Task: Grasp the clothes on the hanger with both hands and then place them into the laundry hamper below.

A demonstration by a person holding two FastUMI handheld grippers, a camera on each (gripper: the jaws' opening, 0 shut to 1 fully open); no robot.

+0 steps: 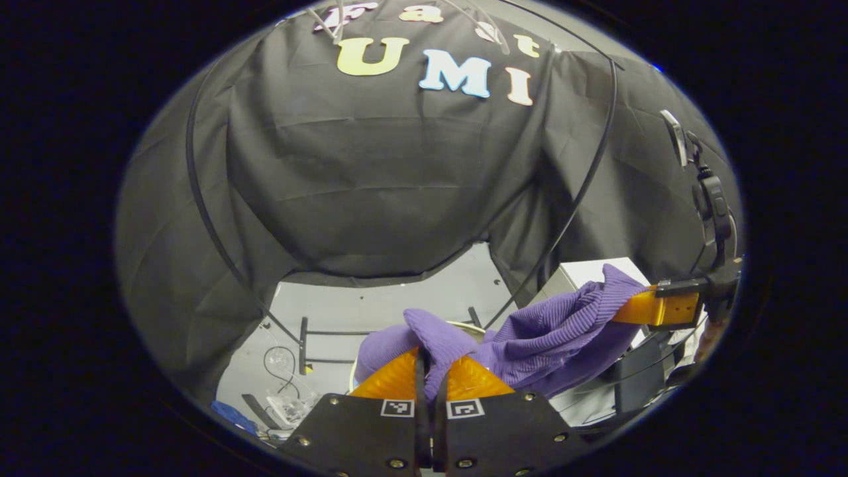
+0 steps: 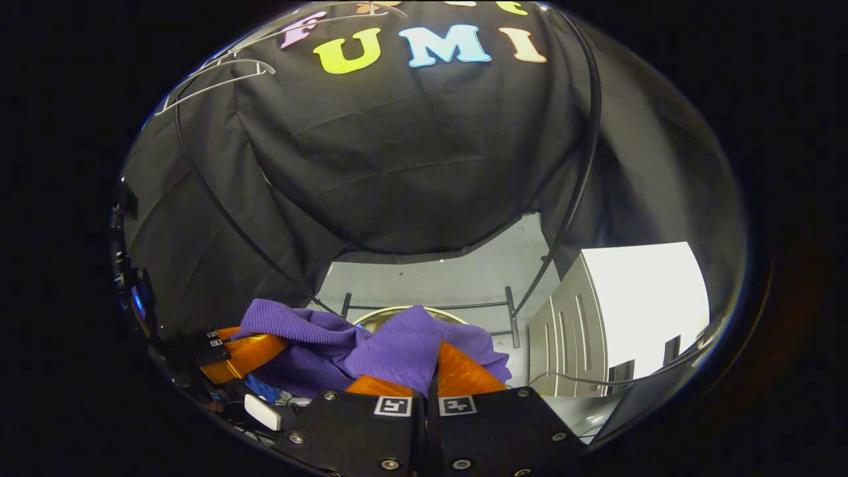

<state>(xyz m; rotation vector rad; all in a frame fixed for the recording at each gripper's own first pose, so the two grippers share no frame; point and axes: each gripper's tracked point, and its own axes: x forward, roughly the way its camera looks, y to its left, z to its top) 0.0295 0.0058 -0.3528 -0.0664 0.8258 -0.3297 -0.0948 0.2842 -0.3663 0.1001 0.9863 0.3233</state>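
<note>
Two grippers, the left gripper (image 1: 430, 374) and right gripper (image 2: 430, 371), each pinch a fold of the soft, ribbed purple garment (image 1: 556, 331), which stretches lengthwise between them in bunched ridges above the round-rimmed hamper (image 2: 397, 311).

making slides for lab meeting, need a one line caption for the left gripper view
Left gripper and right gripper each pinch the purple garment, holding it stretched between them.

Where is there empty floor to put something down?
Bare pale floor lies between the black cloth wall and the black rail, left of the white cabinet. Nearer, it is crowded: the purple garment stretches between both grippers over the hamper's rim.
</note>
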